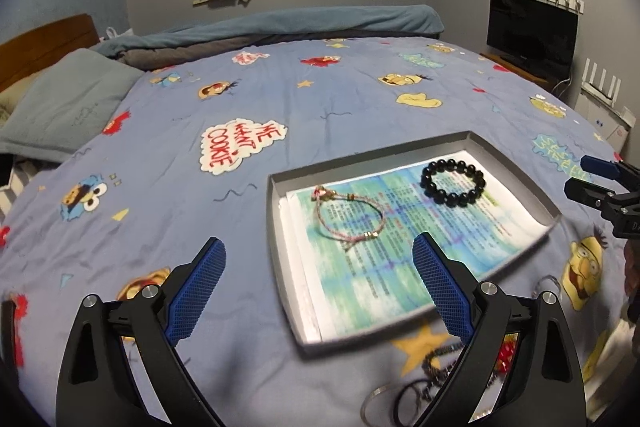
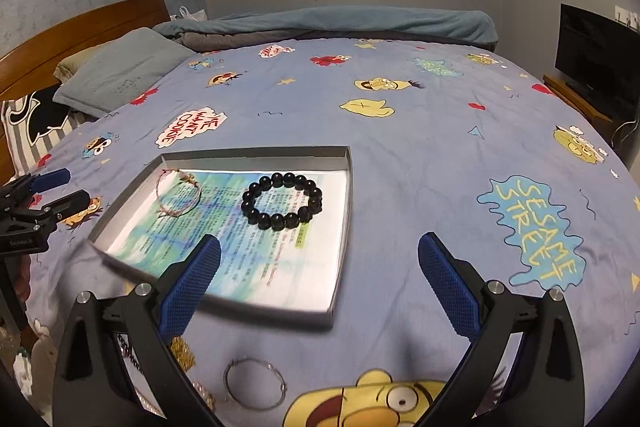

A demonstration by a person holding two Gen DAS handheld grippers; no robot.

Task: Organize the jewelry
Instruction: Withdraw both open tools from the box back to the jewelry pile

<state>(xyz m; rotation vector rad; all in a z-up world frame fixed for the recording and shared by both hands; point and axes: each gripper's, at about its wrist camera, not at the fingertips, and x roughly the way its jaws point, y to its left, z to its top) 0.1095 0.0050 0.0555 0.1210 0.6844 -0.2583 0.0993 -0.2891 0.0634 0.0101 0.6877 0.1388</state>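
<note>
A shallow grey box [image 1: 516, 169] [image 2: 344, 227] lined with a printed sheet lies on the bed. In it are a black bead bracelet [image 1: 453, 182] [image 2: 282, 201] and a thin pink cord bracelet [image 1: 347, 221] [image 2: 178, 195]. Loose jewelry lies on the bedspread in front of the box: a silver bangle [image 2: 255, 383] [image 1: 372, 401], dark chains [image 1: 424, 387] and gold pieces [image 2: 182, 353]. My left gripper [image 1: 318, 267] is open and empty above the box's near edge. My right gripper [image 2: 320, 267] is open and empty above the box's near right corner.
The blue Sesame Street bedspread [image 2: 400, 99] covers the bed. Pillows [image 1: 60, 107] and a wooden headboard [image 2: 80, 27] are at the left, a rolled blanket [image 1: 300, 23] at the far side. A TV [image 1: 532, 31] stands at the right.
</note>
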